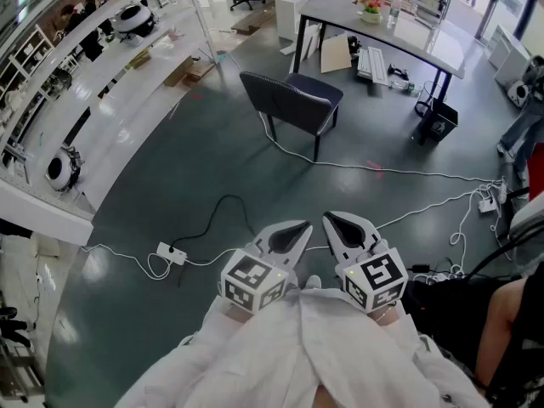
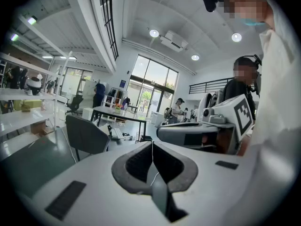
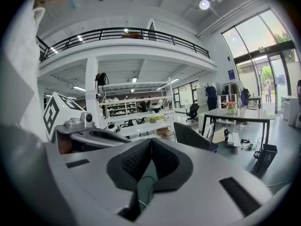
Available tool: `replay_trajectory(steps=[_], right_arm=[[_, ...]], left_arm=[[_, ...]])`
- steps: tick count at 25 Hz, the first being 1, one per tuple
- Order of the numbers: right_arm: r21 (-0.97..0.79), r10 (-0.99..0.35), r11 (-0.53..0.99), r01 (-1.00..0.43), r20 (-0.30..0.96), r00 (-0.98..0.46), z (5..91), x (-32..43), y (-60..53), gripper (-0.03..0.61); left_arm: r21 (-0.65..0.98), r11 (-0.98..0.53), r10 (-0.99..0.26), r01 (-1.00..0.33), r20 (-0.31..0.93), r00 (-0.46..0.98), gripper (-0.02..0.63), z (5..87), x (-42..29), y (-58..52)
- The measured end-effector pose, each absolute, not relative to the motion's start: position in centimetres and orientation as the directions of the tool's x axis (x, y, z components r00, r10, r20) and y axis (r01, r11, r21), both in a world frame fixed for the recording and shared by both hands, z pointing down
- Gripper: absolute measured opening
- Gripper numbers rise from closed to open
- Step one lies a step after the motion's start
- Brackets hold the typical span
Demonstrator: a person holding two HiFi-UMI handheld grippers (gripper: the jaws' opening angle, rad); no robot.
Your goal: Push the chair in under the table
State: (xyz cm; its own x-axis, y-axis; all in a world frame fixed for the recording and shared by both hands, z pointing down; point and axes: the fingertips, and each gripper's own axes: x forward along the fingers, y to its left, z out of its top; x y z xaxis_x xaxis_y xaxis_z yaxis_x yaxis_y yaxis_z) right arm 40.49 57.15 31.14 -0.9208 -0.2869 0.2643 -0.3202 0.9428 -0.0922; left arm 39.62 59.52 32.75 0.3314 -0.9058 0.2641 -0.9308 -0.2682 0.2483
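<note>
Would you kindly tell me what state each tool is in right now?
Left tool: closed, holding nothing.
Right tool: closed, holding nothing.

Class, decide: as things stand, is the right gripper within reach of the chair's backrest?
Probably not yet. The right gripper, shut and empty, is held near the body, and the chair stands well off; only floor cables lie between.

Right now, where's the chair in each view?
Head view: chair upper centre, pulled out from the table.
Left gripper view: chair left of centre.
Right gripper view: chair right of centre.
Shared landmark: the table just beyond it.
</note>
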Motion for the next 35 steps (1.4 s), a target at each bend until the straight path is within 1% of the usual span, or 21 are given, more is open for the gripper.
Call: replay_trajectory(steps=[5,11,17,20,22,25,30,35], right_arm=[[-0.125,-0.255,0.947,-0.297,0.272,-0.928,31.5,39.6,57.1,0.031],[-0.107,-0.266,0.946,-0.305,0.281,-0.922,32.0,39.2,57.2,0.031],[-0.109,-0.267,0.945,-0.307,0.280,-0.922,31.9,39.2,56.2,0.031],[-0.128,-0.258,0.946,-0.297,0.253,-0.932,31.5,39.1,55.8,0.032],[-0.131,-0.254,0.948,-0.290,0.238,-0.937,31.3,39.0,55.2,0.032],[-0.119,-0.251,0.951,-0.284,0.232,-0.940,30.9,39.2,54.0,0.032],[-0.123,-0.203,0.966,-0.228,0.187,-0.961,29.7,39.7,53.7,0.032],[-0.170,-0.170,0.964,-0.207,0.209,-0.963,31.9,40.9,53.2,0.032]], left_arm=[[0.256,-0.235,-0.920,-0.938,0.253,0.299,0.015,32.8,38.8,59.0],[0.250,-0.279,-0.894,-0.927,0.285,0.346,0.015,34.0,39.0,59.0],[0.272,-0.287,-0.892,-0.918,0.274,0.360,0.015,33.7,38.7,57.9],[0.313,-0.303,-0.884,-0.900,0.261,0.388,0.015,33.4,38.3,57.2],[0.320,-0.290,-0.891,-0.902,0.255,0.377,0.015,33.2,37.5,56.6],[0.287,-0.272,-0.900,-0.918,0.262,0.349,0.015,33.1,36.8,55.6],[0.276,-0.253,-0.917,-0.927,0.238,0.321,0.015,32.4,37.4,53.8],[0.290,-0.233,-0.912,-0.928,0.267,0.313,0.015,34.5,39.1,53.3]])
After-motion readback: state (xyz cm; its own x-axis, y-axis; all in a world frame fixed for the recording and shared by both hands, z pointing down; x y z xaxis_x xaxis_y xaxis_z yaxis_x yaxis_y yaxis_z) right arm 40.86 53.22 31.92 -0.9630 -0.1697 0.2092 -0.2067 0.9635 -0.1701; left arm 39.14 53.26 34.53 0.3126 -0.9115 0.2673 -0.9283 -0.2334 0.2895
